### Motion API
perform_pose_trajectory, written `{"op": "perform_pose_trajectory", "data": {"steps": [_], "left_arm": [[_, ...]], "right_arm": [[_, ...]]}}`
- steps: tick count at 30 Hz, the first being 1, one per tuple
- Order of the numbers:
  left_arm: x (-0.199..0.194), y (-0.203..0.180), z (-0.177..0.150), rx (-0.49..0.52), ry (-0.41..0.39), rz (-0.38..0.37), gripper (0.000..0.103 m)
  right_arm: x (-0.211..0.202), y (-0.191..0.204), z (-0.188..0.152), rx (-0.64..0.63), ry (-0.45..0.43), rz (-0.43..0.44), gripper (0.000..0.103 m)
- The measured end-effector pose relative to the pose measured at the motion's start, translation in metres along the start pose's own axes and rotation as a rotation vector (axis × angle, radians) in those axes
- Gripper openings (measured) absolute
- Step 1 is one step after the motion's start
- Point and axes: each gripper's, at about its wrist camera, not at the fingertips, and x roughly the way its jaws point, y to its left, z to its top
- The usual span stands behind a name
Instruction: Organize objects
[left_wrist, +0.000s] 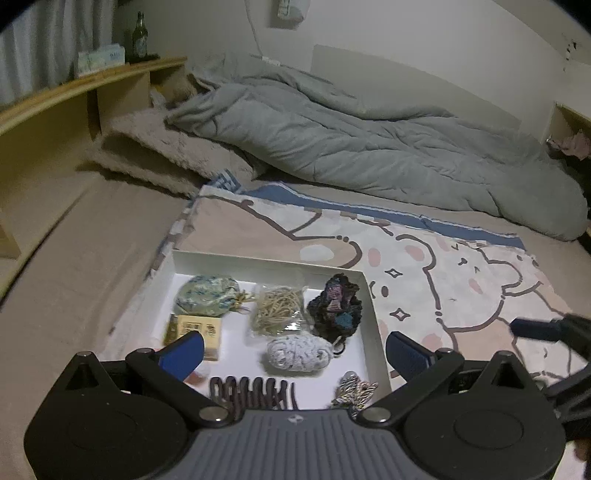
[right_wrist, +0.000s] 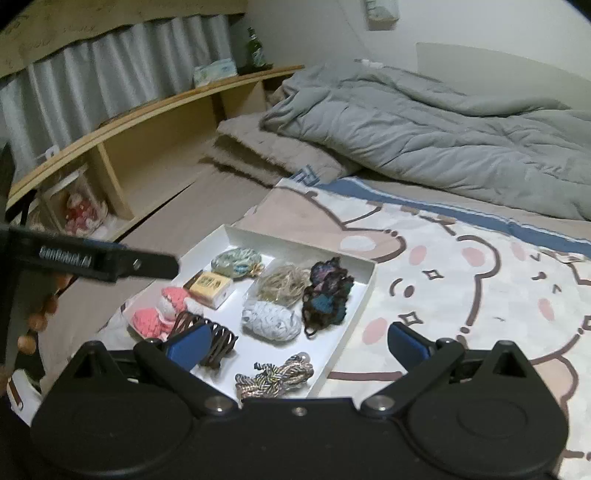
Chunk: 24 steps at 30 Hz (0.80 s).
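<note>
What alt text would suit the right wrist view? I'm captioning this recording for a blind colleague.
A white tray on a cartoon bear blanket holds small bundles: pink crochet pieces, a dark hair claw, a white scrunchie, twisted cord. The open right gripper hovers at its near edge; a grey duvet lies behind.

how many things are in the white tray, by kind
scrunchies: 2, dark, white
pink knits: 2
cord bundles: 2, brown, braided
pouch: 1
box: 1
bag of bands: 1
total: 9

Left tool (left_wrist: 295, 352) and right tool (right_wrist: 297, 343) hover, jaws spread wide.
</note>
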Motion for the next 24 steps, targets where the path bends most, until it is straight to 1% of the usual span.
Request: {"op": "perform_pose_trajectory", "data": {"steps": [4,6,11,18,24], "left_arm": [[-0.018,-0.003,-0.007,0.023,-0.042,0.053,0.103],[-0.026,-0.004,-0.01,0.03,-0.061,0.073,0.103],[-0.043,-0.008,-0.019,0.05,-0.108,0.138,0.103],[-0.06,-0.014,-0.038,0.07,-0.116,0.121,0.103],[-0.069,-0.015,-0.05,0.055,-0.122,0.106,0.103]], "right_arm": [[-0.015,0.0,0.002,0.017,-0.023,-0.02,0.103],[-0.021,0.001,0.002,0.023,-0.025,-0.046,0.103],[-0.035,0.002,-0.004,0.027,-0.036,-0.074,0.103],[-0.05,0.0,-0.011,0.052,-0.051,-0.097,0.103],[-0.059,-0.002,-0.017,0.055,-0.064,-0.119,0.103]]}}
